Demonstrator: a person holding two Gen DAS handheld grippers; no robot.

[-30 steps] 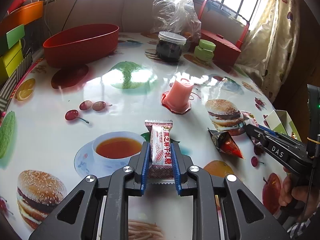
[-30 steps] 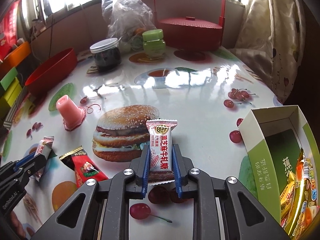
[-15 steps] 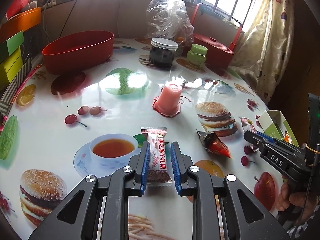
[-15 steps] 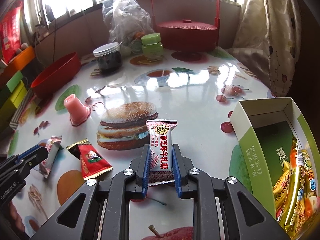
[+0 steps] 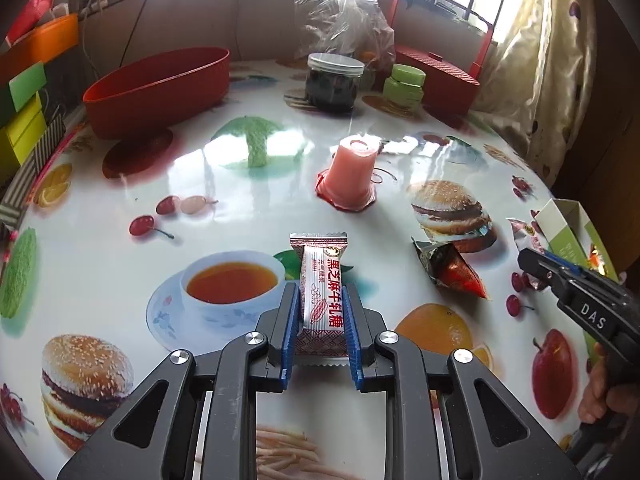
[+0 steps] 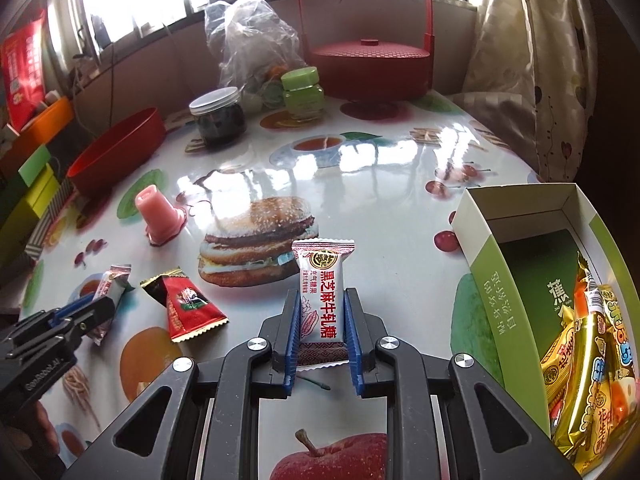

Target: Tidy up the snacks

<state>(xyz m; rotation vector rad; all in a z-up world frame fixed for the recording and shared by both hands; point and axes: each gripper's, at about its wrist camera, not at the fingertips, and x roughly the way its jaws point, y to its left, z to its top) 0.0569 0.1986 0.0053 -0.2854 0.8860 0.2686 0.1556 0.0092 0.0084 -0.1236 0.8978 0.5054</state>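
Note:
My left gripper (image 5: 320,300) is shut on a white-and-red sesame candy packet (image 5: 320,280), held just above the table. My right gripper (image 6: 322,300) is shut on a matching candy packet (image 6: 323,292), left of the open green-and-white box (image 6: 496,308) that holds gold snack packets (image 6: 588,376). A red triangular snack packet (image 6: 188,308) lies on the table between the grippers; it also shows in the left wrist view (image 5: 452,268). A pink jelly cup (image 5: 352,176) stands upside down mid-table.
A red oval basin (image 5: 156,84) stands at the back left. A dark jar (image 5: 334,80), a green jar (image 5: 404,84), a plastic bag (image 5: 340,12) and a red lidded basket (image 6: 368,64) stand at the back. Coloured boxes (image 5: 20,120) line the left edge.
The right gripper has moved back and right with its candy, closer to the green box. The left gripper has lifted slightly and drawn back with its candy.

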